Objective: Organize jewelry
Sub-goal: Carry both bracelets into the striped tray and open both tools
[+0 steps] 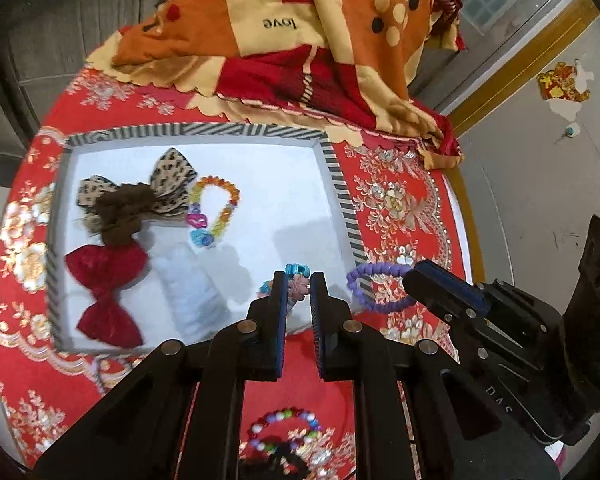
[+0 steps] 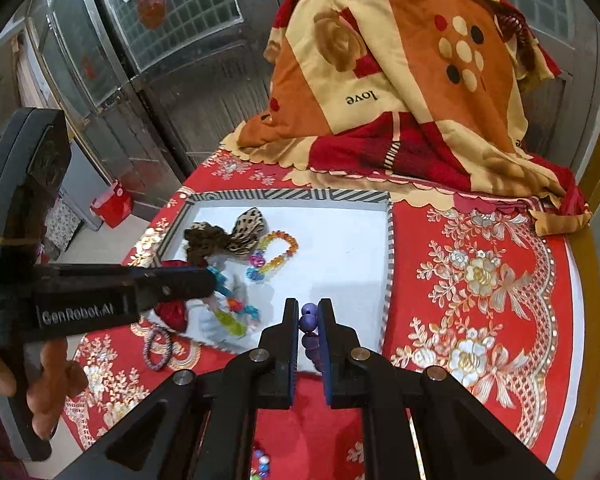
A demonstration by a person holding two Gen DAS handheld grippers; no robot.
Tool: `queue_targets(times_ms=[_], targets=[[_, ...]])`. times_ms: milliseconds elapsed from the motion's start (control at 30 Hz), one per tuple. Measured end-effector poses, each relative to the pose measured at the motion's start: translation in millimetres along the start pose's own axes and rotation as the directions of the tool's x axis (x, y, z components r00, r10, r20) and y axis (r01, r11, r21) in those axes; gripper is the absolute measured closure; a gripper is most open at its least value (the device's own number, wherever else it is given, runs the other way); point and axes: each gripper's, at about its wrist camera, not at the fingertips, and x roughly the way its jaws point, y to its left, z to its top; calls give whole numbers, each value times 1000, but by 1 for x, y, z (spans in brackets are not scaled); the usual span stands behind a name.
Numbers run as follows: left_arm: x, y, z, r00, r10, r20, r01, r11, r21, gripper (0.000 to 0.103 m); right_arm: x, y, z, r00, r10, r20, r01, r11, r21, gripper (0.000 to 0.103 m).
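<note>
Red brocade cloth (image 2: 480, 280) with gold flowers covers your tabletop, and a folded orange and cream blanket (image 2: 400, 80) printed "love" is heaped at its far end.

Your left tool (image 1: 299, 286) has its jaws drawn close on a string of mixed beads (image 1: 296, 274), blue and pink ones showing between the fingers; it hangs just over the near edge of the tray (image 1: 236, 130). From the right wrist view that string (image 2: 232, 308) dangles in blue, orange and yellow-green pieces above the tray's white floor.

Your right tool (image 2: 309, 322) is nearly closed on a purple bead bracelet (image 2: 309, 320), held above the tray's (image 2: 292, 194) near right corner. In the left wrist view the purple loop (image 1: 376, 286) hangs from that tool's (image 1: 414, 276) tip across the striped rim.

Inside the tray lie a leopard-print bow (image 1: 172, 182) with a brown fuzzy tie (image 1: 122, 212) on it, a red bow (image 1: 108, 288) nearer you, a white ribbed piece (image 1: 192, 280) beside it, and an orange and yellow bead bracelet (image 1: 216, 210) with pink and blue charms.

On the cloth outside the tray, near your left hand (image 2: 40, 384), lies a small dark bead ring (image 2: 157, 346). Another multicoloured bead ring (image 1: 286, 430) rests on the cloth beneath your left tool.
</note>
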Motion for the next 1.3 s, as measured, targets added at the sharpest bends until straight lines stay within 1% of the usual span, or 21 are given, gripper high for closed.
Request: queue_targets(times_ms=[100,200,267,333,533,667,833,867,933,967,1000,1033,1100,1167,1200,1267,1300], targets=[[20,3,7,1000,-3,-15,3,1000,-12,93,16,-8,7,1000,3,-24,-3,1000,2,94],[43,18,12,999,29,-45,-31,999,-44,93,32,-11,14,999,9,-46,-9,1000,-5,94],[51,27,12,997,58,-51,-61,997,-53,93,43,-11,19,998,20,-58,-21,1000,-14,94],[58,38,13,995,78,-61,-82,994,-69,93,56,-10,28,997,30,-67,-31,999,-25,94],[65,57,14,992,102,-68,-109,989,-103,93,101,-12,60,995,67,-75,-70,997,-33,94],[69,62,17,991,108,-73,-116,987,-115,93,133,-22,77,994,62,-88,-64,998,-18,94],[72,62,19,989,131,-61,-138,984,-114,93,167,-44,79,992,12,-128,-8,999,35,94],[72,62,20,989,134,-58,-140,984,-113,92,170,-47,77,991,2,-132,3,999,38,94],[75,60,21,987,151,-59,-156,982,-106,84,175,-48,75,991,-3,-133,8,999,36,94],[76,60,21,986,155,-60,-161,981,-106,73,176,-49,74,992,0,-128,5,999,34,94],[76,60,21,986,154,-59,-159,981,-109,66,176,-48,74,993,4,-119,0,1000,31,94],[76,61,21,986,153,-57,-159,981,-113,65,176,-48,74,994,3,-108,0,1000,28,94],[75,60,21,985,166,-54,-171,979,-111,62,177,-48,74,995,-16,-103,18,1000,25,90],[74,58,21,983,176,-49,-181,978,-105,56,176,-48,72,995,-14,-101,17,999,30,75],[72,57,20,983,177,-44,-181,978,-103,55,173,-48,71,995,-4,-98,7,999,34,73],[68,55,19,982,185,-37,-187,977,-97,55,163,-44,69,996,0,-84,2,1000,23,72],[66,54,19,982,189,-32,-191,977,-92,52,158,-43,68,997,-3,-77,5,1000,18,72]])
